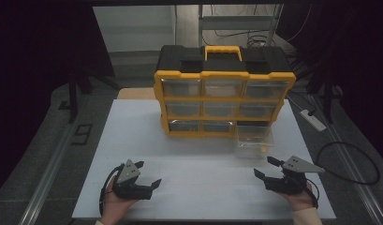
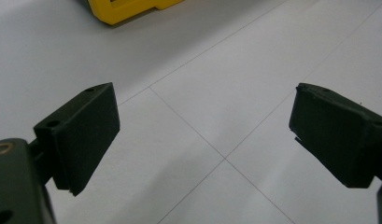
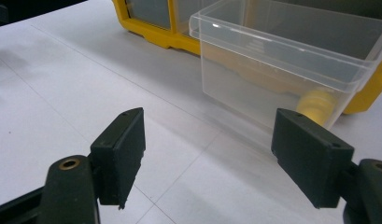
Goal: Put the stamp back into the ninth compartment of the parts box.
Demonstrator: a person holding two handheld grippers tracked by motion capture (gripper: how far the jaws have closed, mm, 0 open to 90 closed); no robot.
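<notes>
A yellow and black drawer cabinet (image 1: 224, 89) stands at the back middle of the white table (image 1: 133, 136). A clear plastic drawer (image 1: 254, 139) sits on the table in front of the cabinet's lower right corner, with a small yellow piece (image 3: 317, 105) inside it. My left gripper (image 1: 149, 173) is held near the front left edge, open and empty, over bare table (image 2: 205, 116). At the front right, my right gripper (image 1: 263, 166) is open and empty and faces the clear drawer (image 3: 282, 56) from a short way off (image 3: 209, 135).
The cabinet's yellow base (image 2: 128, 9) lies ahead of the left gripper. On the floor to the right are a white power strip (image 1: 313, 119) and a looped black cable (image 1: 348, 164). Dark curtains flank the table.
</notes>
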